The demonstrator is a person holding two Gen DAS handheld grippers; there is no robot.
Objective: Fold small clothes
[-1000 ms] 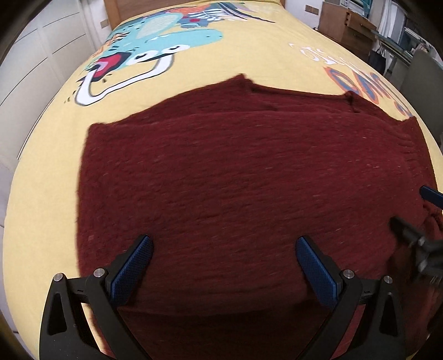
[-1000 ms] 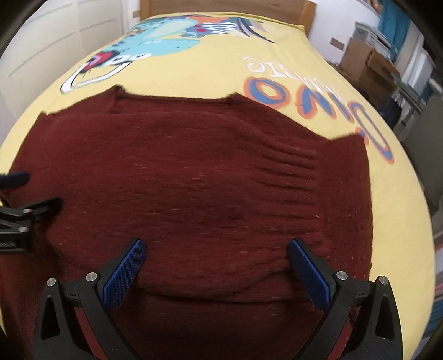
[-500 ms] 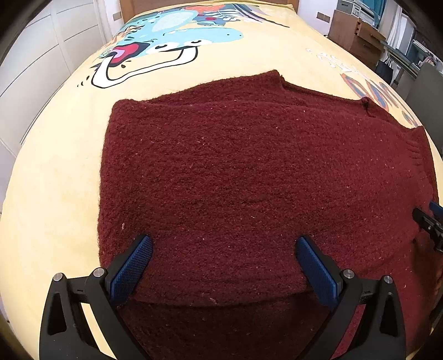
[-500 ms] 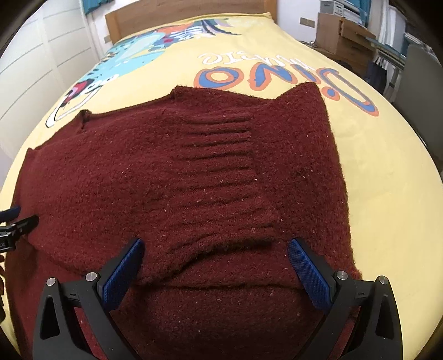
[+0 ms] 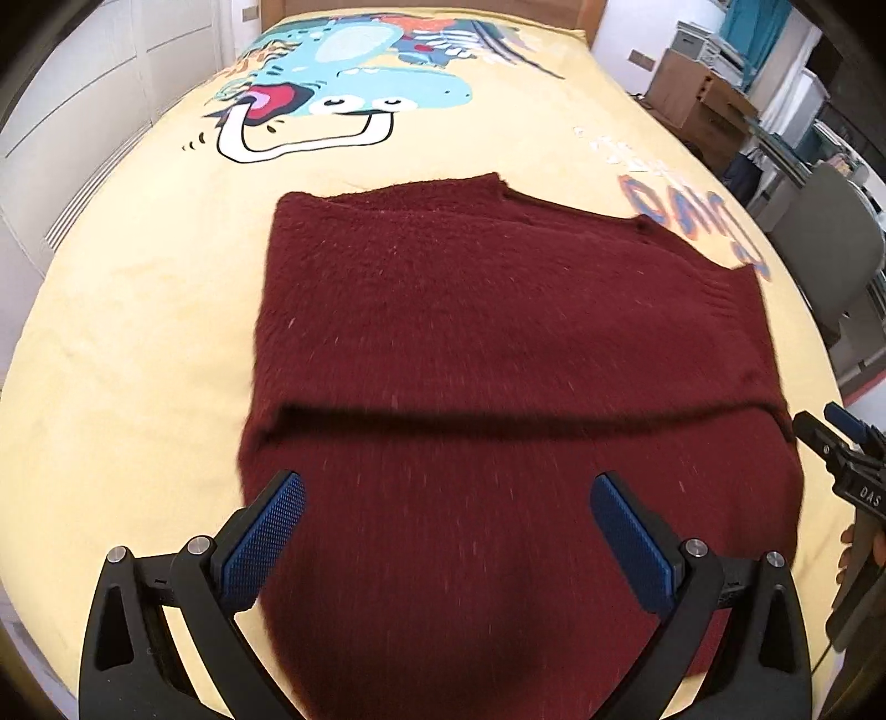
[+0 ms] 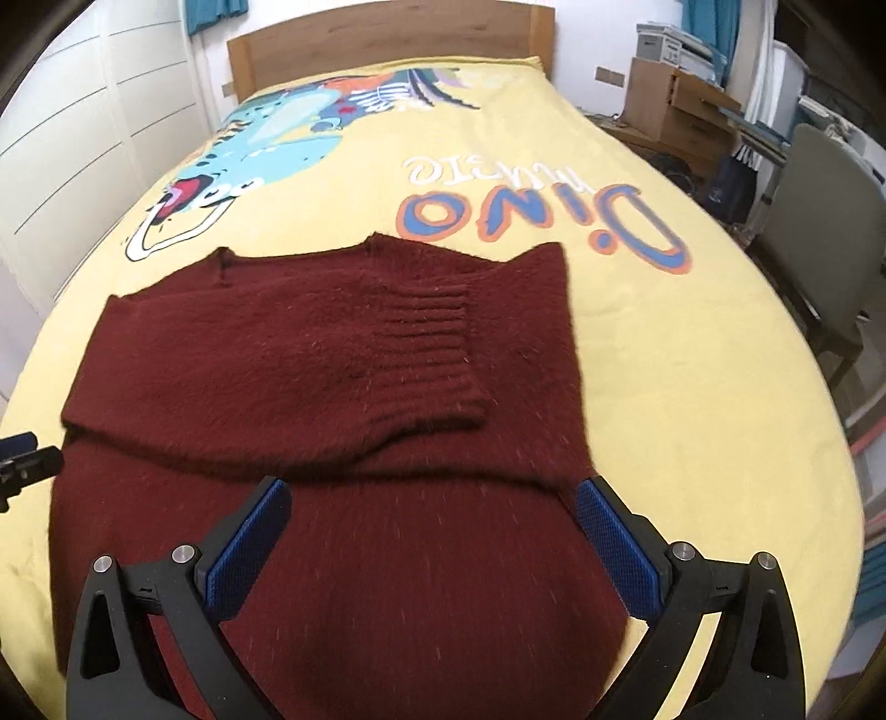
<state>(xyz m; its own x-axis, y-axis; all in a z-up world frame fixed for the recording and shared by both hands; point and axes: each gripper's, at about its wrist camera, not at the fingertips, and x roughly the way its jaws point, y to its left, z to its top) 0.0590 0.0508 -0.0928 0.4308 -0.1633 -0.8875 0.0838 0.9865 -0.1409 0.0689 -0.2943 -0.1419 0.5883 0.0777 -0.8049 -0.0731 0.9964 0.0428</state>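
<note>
A dark red knit sweater (image 5: 498,332) lies flat on the yellow bedspread (image 5: 138,360), with a sleeve folded across its body; the ribbed cuff (image 6: 437,354) shows in the right wrist view. A fold edge runs across the middle of the sweater (image 6: 332,387). My left gripper (image 5: 448,520) is open and empty, hovering above the sweater's near left part. My right gripper (image 6: 432,526) is open and empty above the near right part. The right gripper's tip (image 5: 830,437) shows at the far right of the left wrist view.
The bedspread has a blue dinosaur print (image 5: 354,72) and "Dino" lettering (image 6: 531,221). A wooden headboard (image 6: 387,44) stands at the far end. White wardrobe doors (image 6: 83,138) are on the left. Cardboard boxes (image 6: 675,105) and a grey chair (image 6: 819,221) stand on the right.
Both grippers have pulled back and up from the sweater, staying open. More of the sweater and bed shows, including the fold edge across the middle.
</note>
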